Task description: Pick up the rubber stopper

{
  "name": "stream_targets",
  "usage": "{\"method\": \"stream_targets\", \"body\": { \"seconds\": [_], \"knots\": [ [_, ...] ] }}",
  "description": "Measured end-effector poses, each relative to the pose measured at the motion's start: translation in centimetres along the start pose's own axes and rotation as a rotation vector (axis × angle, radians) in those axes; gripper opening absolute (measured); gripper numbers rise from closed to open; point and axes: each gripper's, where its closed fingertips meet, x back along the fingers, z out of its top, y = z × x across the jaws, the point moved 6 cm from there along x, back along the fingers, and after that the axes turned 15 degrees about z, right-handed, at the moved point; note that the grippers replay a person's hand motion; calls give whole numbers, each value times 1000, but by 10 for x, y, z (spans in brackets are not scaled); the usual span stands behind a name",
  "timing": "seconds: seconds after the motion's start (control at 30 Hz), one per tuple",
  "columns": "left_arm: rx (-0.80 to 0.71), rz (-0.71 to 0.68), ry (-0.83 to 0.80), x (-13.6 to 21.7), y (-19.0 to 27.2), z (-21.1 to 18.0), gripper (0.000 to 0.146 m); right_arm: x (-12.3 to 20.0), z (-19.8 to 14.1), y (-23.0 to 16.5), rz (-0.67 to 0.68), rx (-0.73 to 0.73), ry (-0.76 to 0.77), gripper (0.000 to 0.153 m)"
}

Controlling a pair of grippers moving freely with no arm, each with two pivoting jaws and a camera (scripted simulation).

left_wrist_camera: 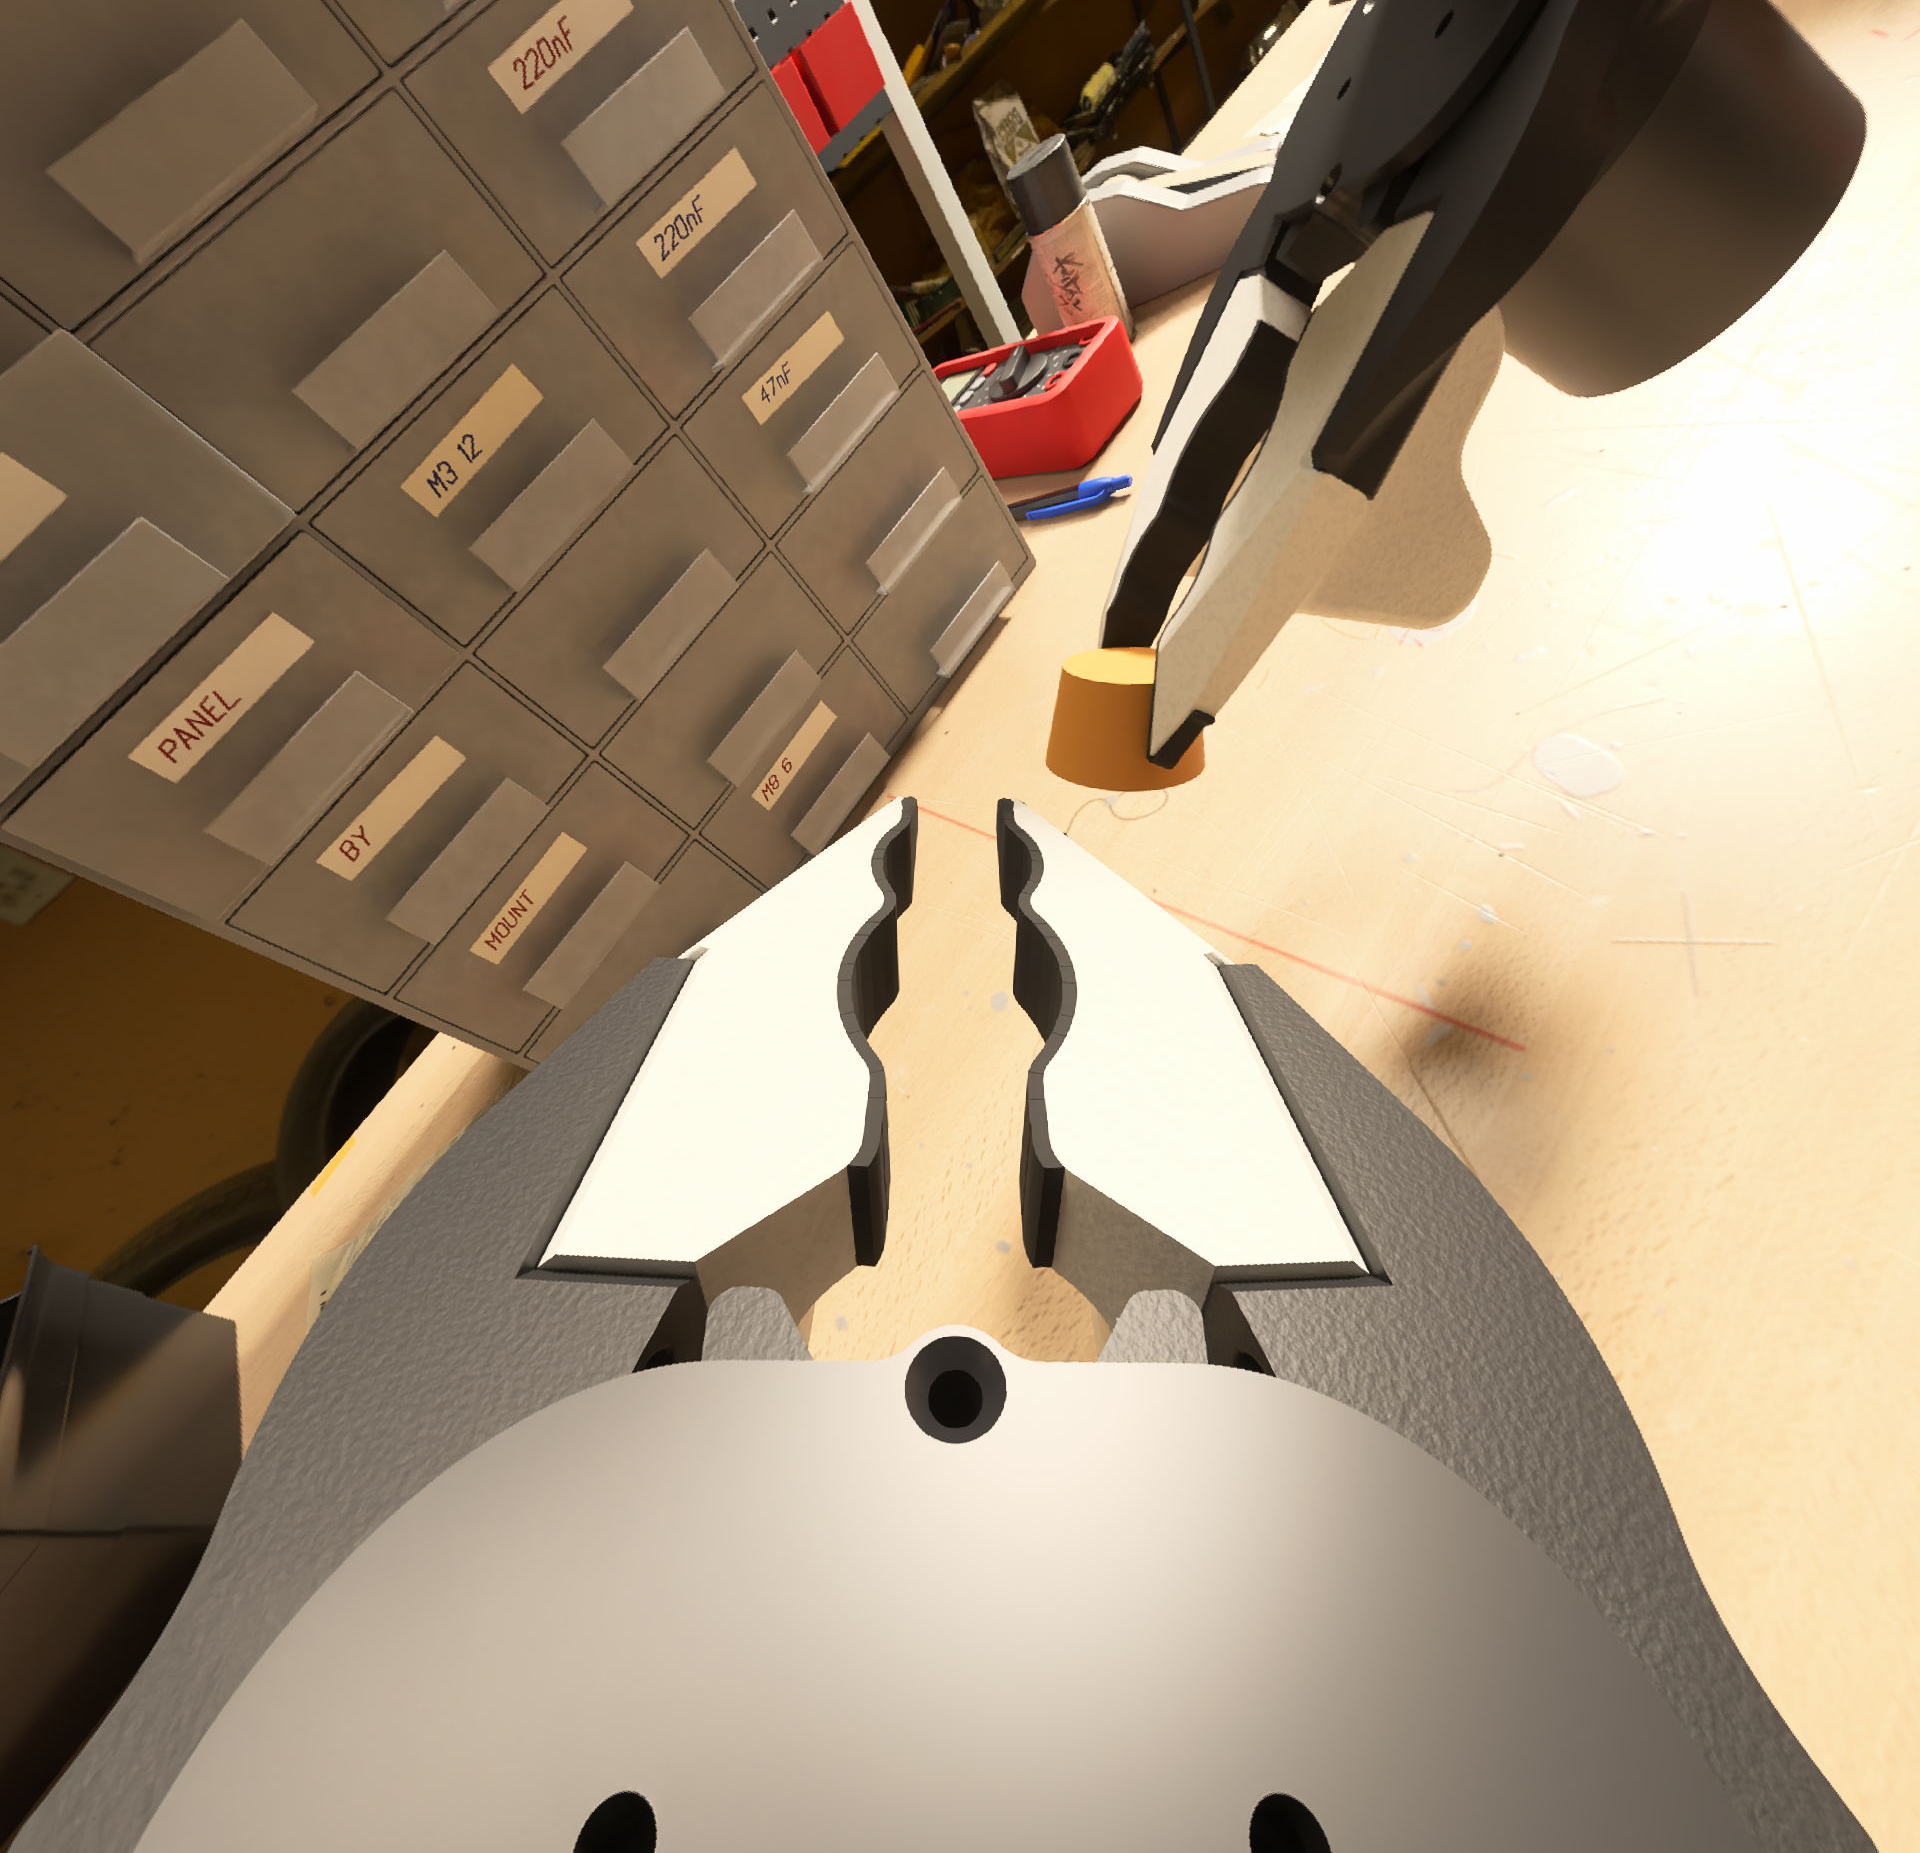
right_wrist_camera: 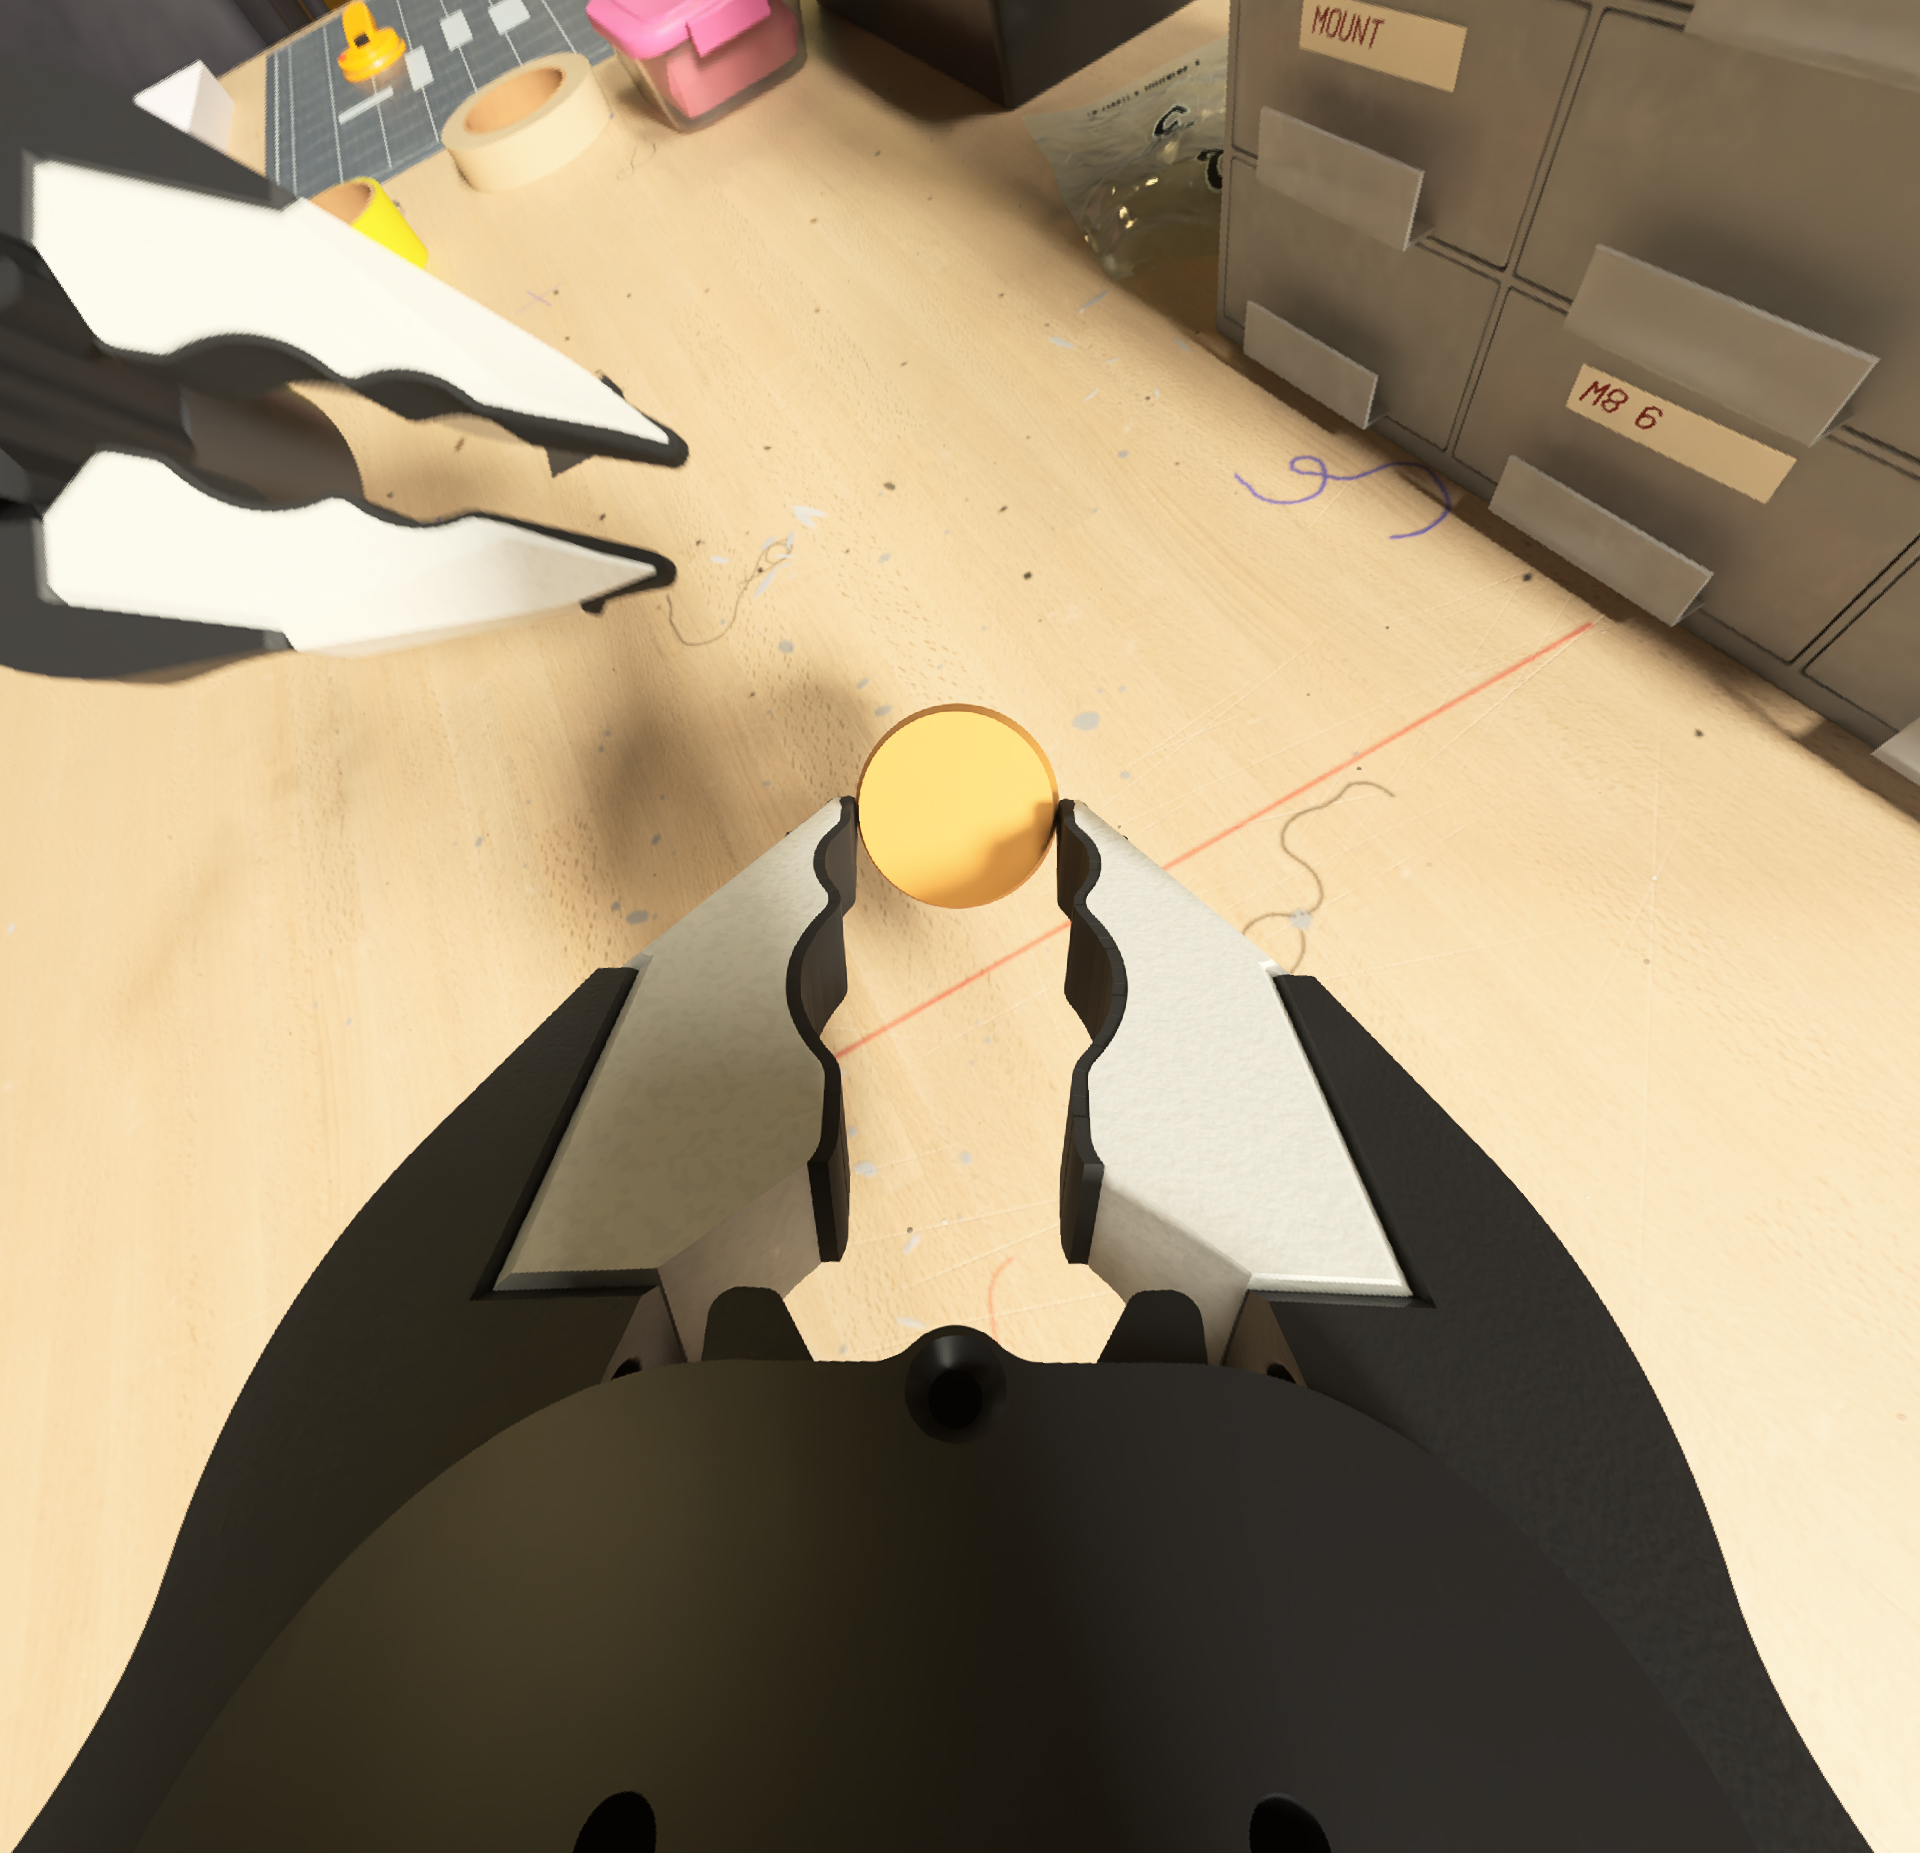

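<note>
Workbench (right_wrist_camera: 1351,1076) | rubber stopper (right_wrist_camera: 956,806) upright, narrow end up | right gripper (right_wrist_camera: 956,816) clamping it

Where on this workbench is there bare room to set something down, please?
The widest bare patch is the wood right of the rubber stopper, bordered by the drawer cabinet. The far end is crowded: tape roll, pink box, cutting mat. The left hand-held gripper hovers over the other side.

Warm bright light is thrown across the workbench (left_wrist_camera: 1558,972) (glare right of the drawer cabinet (left_wrist_camera: 468,453)); soft shadows, edges stretched, background blurred.
</note>
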Motion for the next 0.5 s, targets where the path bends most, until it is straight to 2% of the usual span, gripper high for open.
{"method": "stream_targets", "body": {
  "seconds": [0.2,0.5],
  "knots": [
    [-15,68,-25,-8,8,-8,15,1,4,-1,1,-11,31,38],
    [19,96,-38,-11,8,-11,15,-4,6,-4,-8,5,31,38]
  ]
}}
